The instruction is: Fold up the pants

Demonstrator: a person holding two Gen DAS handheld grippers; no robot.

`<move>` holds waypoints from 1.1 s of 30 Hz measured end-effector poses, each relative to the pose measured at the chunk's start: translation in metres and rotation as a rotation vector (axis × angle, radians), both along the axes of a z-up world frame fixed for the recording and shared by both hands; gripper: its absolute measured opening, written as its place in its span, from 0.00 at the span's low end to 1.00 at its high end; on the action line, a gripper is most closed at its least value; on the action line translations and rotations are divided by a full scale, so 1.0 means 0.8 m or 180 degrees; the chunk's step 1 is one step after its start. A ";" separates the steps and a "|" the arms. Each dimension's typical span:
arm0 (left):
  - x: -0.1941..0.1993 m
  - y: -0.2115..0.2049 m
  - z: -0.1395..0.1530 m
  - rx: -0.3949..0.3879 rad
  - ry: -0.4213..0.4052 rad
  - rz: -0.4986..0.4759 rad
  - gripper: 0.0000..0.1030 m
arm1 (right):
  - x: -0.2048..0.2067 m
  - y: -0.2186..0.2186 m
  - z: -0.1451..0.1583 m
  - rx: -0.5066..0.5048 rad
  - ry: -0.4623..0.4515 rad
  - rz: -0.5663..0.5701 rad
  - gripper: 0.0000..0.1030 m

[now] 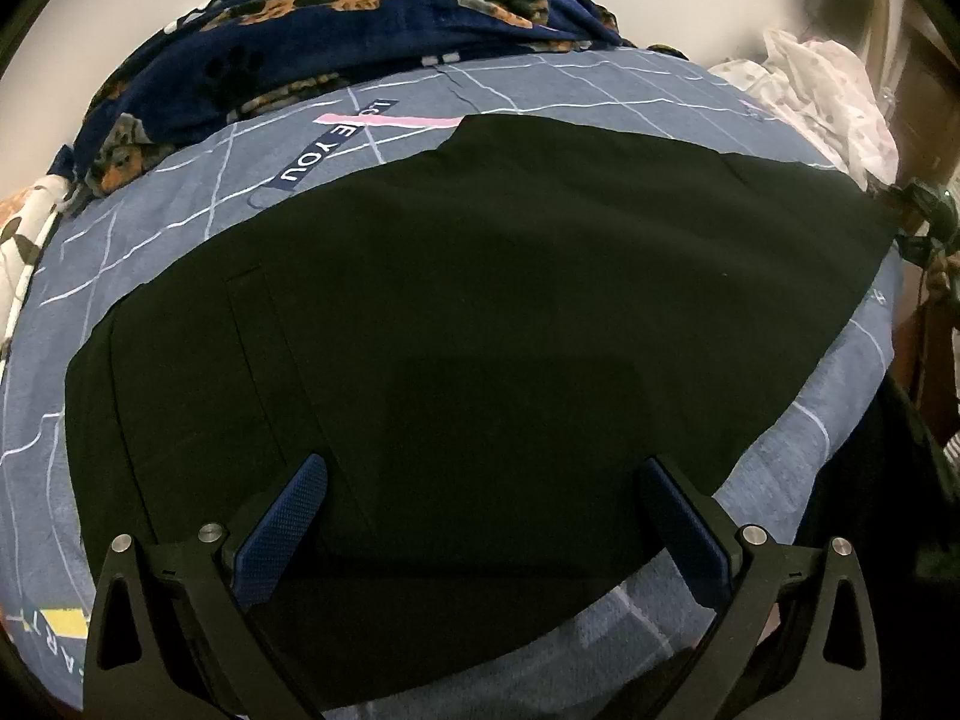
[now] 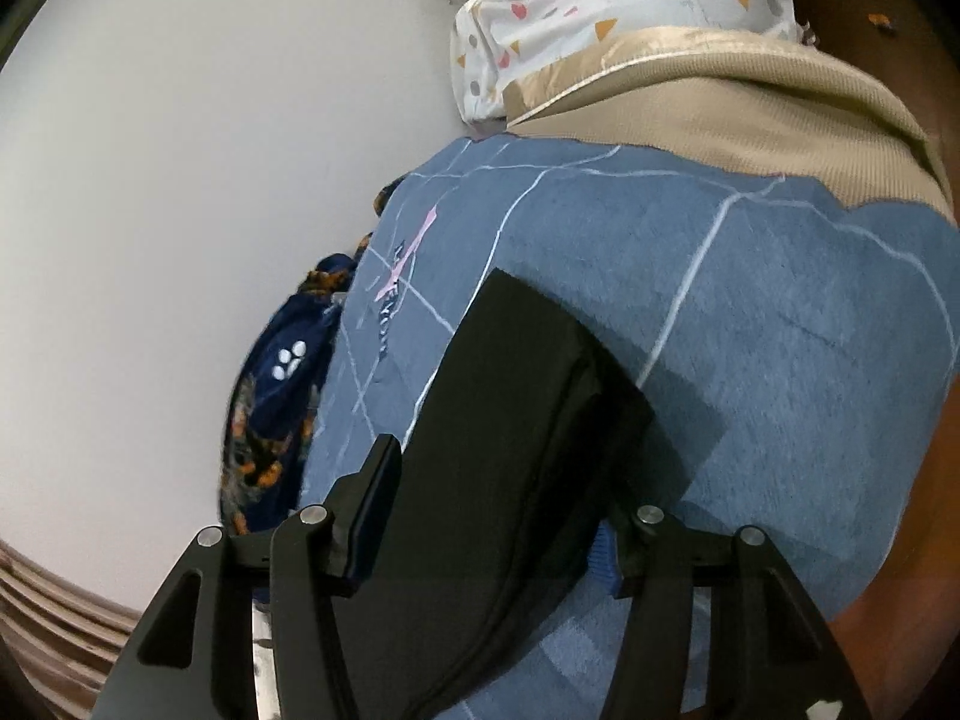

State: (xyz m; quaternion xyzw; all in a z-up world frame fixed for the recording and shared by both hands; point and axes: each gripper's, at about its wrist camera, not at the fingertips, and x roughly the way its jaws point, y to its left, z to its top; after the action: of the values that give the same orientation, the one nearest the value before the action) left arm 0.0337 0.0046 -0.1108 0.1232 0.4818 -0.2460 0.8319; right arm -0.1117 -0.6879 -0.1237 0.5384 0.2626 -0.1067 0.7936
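Black pants [image 1: 480, 312] lie flat on a blue bedsheet [image 1: 180, 222] with white lines. My left gripper [image 1: 486, 474] is open just above the near part of the pants, its blue-padded fingers [image 1: 288, 516] spread wide over the fabric and holding nothing. In the right wrist view a folded end of the pants [image 2: 510, 408] lies between the fingers of my right gripper [image 2: 498, 480]. The jaws stand wide apart around the fabric, not pinching it. The right finger's tip is hidden behind the cloth.
A navy dog-print blanket [image 1: 360, 18] lies at the far edge of the bed by the white wall. White spotted cloth [image 1: 822, 96] is piled at the right. A beige blanket [image 2: 750, 102] and patterned white cloth [image 2: 600, 6] lie beyond the pants. Dark wooden furniture [image 2: 924, 480] borders the bed.
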 end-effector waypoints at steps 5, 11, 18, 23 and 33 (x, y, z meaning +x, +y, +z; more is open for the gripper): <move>0.001 -0.001 0.000 0.0011 -0.0011 0.0009 1.00 | -0.001 -0.006 -0.004 0.0196 -0.0115 -0.0156 0.52; 0.001 -0.001 0.000 0.0014 -0.0014 0.0009 1.00 | 0.021 0.008 0.002 -0.0004 0.0077 0.0167 0.40; 0.002 -0.001 -0.001 0.0008 -0.0011 0.0006 1.00 | 0.007 0.008 0.000 0.0002 -0.0015 0.0086 0.15; 0.003 0.001 -0.002 -0.0001 -0.0019 0.0007 1.00 | -0.012 -0.002 -0.024 0.0508 -0.0294 -0.0099 0.20; 0.002 0.001 -0.002 -0.0003 -0.0017 0.0007 1.00 | -0.022 -0.012 -0.027 0.0841 -0.0781 -0.0292 0.44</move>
State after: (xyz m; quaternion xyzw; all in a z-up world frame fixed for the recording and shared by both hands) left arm 0.0357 0.0050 -0.1122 0.1229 0.4796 -0.2450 0.8336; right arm -0.1290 -0.6976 -0.1451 0.6584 0.1507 -0.0408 0.7363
